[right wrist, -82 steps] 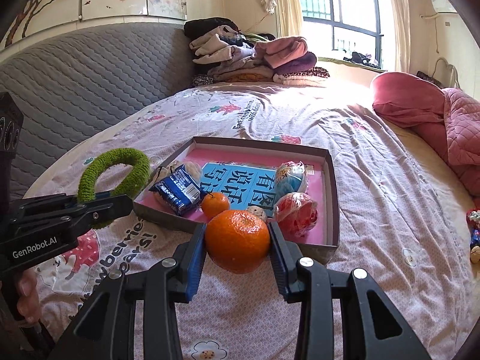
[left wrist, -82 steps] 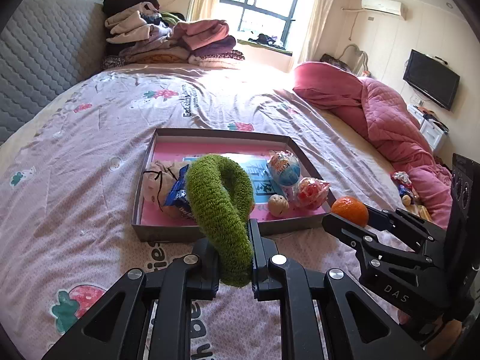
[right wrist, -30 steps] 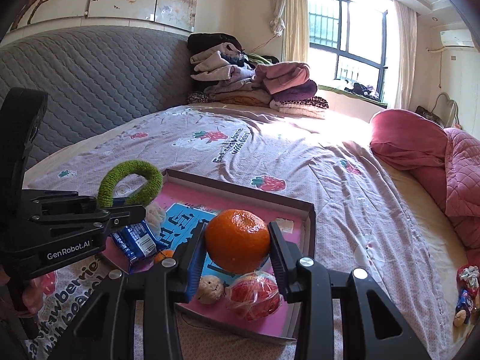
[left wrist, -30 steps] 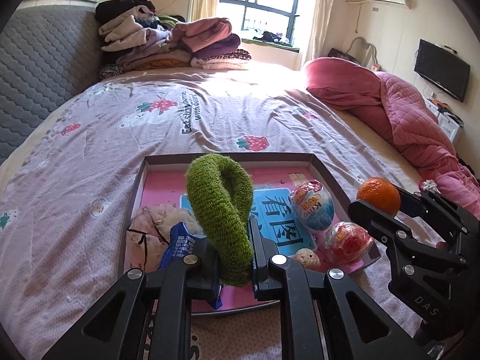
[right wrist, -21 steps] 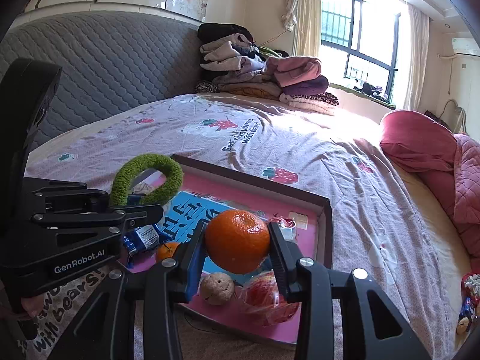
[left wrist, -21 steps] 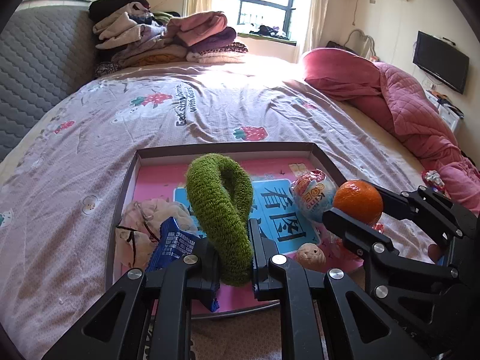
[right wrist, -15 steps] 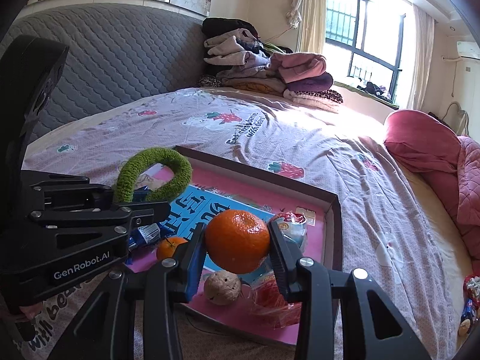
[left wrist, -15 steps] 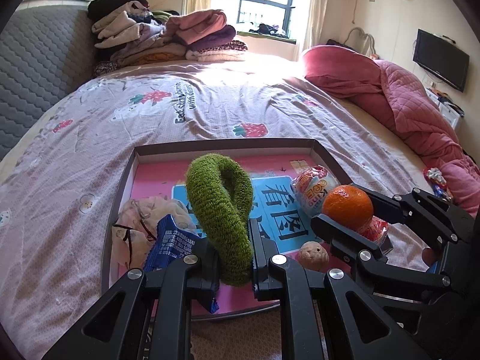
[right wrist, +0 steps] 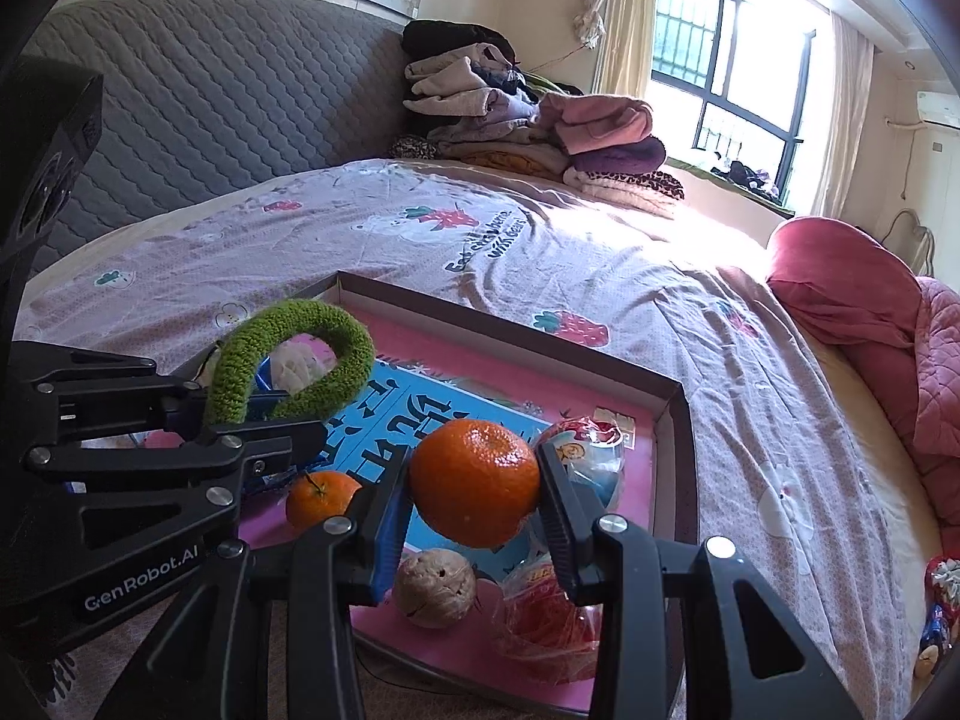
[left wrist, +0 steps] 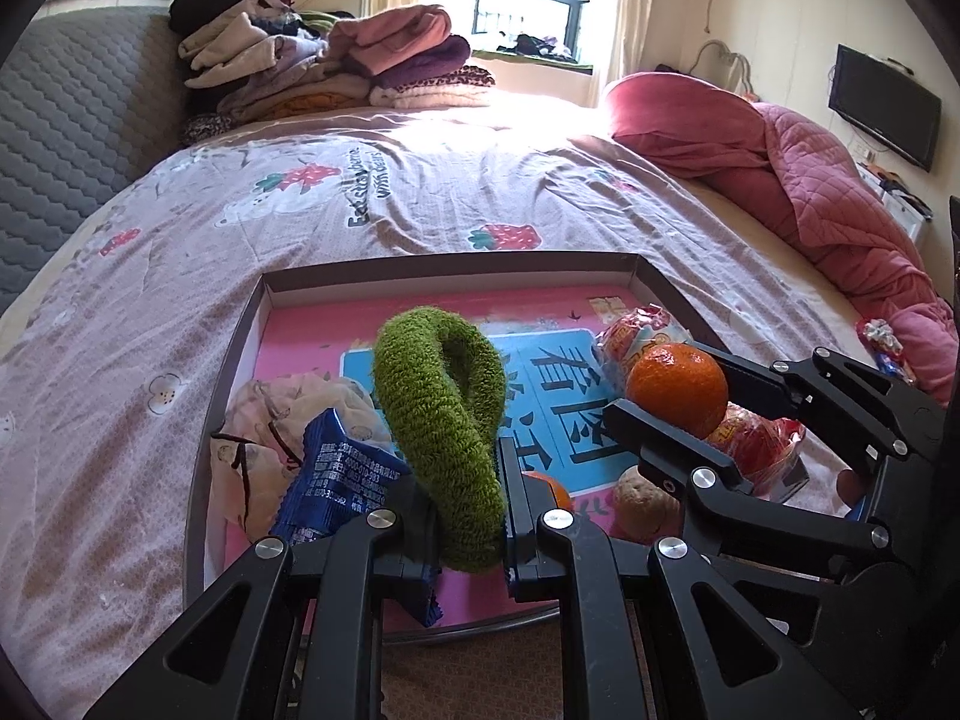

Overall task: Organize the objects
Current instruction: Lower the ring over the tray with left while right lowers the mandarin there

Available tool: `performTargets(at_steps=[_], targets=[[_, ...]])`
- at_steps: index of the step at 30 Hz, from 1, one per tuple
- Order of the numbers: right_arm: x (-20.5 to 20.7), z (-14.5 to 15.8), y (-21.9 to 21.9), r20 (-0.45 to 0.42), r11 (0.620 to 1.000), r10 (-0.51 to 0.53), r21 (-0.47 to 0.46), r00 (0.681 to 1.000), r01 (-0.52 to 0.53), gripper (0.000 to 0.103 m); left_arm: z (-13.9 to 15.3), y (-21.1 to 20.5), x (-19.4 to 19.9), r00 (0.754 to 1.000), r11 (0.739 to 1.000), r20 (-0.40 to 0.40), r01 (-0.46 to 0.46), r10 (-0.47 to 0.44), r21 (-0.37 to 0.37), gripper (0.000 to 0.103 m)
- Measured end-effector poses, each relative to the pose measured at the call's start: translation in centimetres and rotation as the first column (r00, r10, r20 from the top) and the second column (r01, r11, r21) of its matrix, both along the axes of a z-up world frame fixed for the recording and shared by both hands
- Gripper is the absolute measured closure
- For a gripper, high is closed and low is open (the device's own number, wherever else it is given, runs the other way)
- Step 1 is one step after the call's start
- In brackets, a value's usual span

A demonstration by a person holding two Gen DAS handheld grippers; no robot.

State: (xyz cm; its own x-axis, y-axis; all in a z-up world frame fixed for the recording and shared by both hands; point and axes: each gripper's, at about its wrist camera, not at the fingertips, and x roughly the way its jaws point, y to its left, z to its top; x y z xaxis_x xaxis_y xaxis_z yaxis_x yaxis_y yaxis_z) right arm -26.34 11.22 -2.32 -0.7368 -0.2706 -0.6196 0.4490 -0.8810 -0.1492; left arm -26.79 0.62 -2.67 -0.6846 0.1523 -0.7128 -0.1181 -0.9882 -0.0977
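Carrying two things toward the tray [left wrist: 240,324], we have both sets of tongs loaded. The left tongs [left wrist: 468,516], at the bottom centre of the left wrist view, are clamped on the lower end of a green fuzzy ring [left wrist: 441,414], which stands up on edge above the tray's middle. The right tongs [right wrist: 474,495], at the bottom centre of the right wrist view, are clamped on an orange [right wrist: 474,492], one pad on each side of it.

The tray lies on the bed [left wrist: 420,192] and fills the middle of both frames. Inside it we see a blue printed sheet [left wrist: 540,372] on the pink floor, a blue snack packet [left wrist: 336,474] and a pale cloth bundle [left wrist: 270,420] at the left, a second smaller orange [right wrist: 321,498], a walnut [right wrist: 435,594] and two wrapped sweets [right wrist: 540,618] at the right.

We judge the step in hand to be the placing: both items hang over the tray, not yet set down. The next move calls for lowering each to a bare patch of the tray floor, the ring toward the free pink strip at the upper part, the orange beside its smaller twin, then opening the tongs. The orange may roll, so we should release it low and against a neighbour.
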Motion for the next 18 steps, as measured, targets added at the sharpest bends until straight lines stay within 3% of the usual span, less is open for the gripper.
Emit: performTargets(at_steps=[18], targets=[[-0.9, -2.1, -0.4, 0.027, 0.996, -0.032, 0.083, 0.999, 0.03, 0.063, -1.3, -0.2, -0.3, 1.0, 0.999, 0.025, -0.013, 0.014, -0.037, 0.088]])
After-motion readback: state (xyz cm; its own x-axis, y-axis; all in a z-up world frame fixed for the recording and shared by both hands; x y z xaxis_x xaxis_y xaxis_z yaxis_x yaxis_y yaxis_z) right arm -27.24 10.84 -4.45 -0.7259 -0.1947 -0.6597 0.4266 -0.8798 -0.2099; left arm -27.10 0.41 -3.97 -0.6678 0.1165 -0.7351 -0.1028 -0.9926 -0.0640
